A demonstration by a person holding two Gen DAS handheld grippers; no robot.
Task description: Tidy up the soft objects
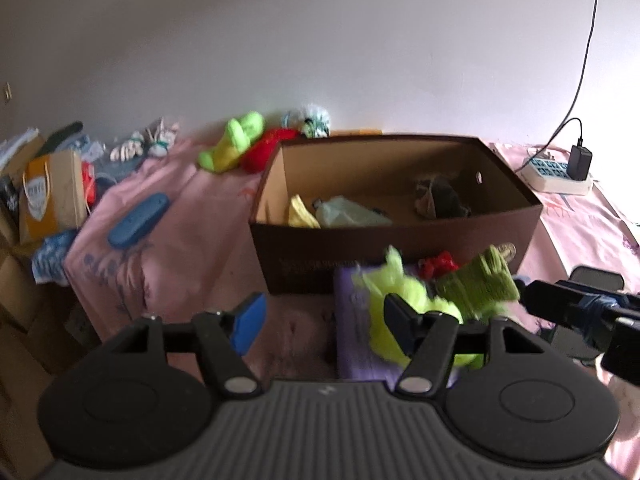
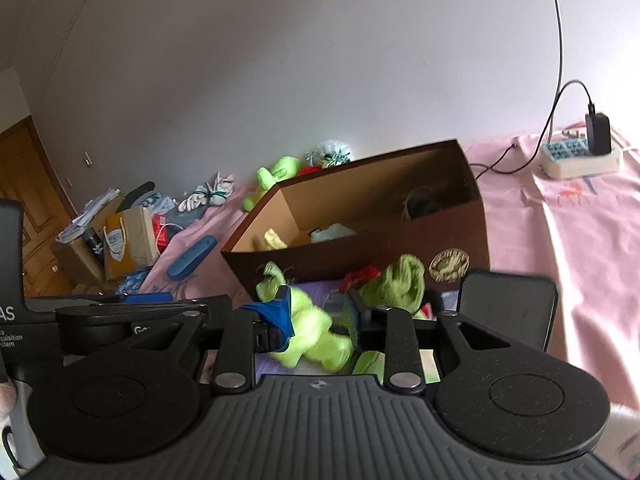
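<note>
A brown cardboard box (image 1: 400, 248) (image 2: 360, 248) stands open on the pink bedspread, with a yellow item, a pale green item and a dark item inside. In front of it a yellow-green plush toy (image 1: 400, 304) (image 2: 316, 336) lies over a purple item (image 1: 356, 332), beside a darker green plush (image 1: 476, 284) (image 2: 400, 280) and a small red piece (image 1: 440, 264). My right gripper (image 2: 318, 318) is shut on the yellow-green plush, which fills the gap between its pads. My left gripper (image 1: 324, 320) is open just left of that plush, nothing between its fingers.
Behind the box lie another green plush (image 1: 236, 142), a red plush (image 1: 268, 148) and knotted white socks (image 1: 144, 144). A blue case (image 1: 138, 220) rests to the left. A power strip (image 2: 580, 156) with a charger sits at the back right. Bags and clutter (image 1: 52, 192) crowd the left.
</note>
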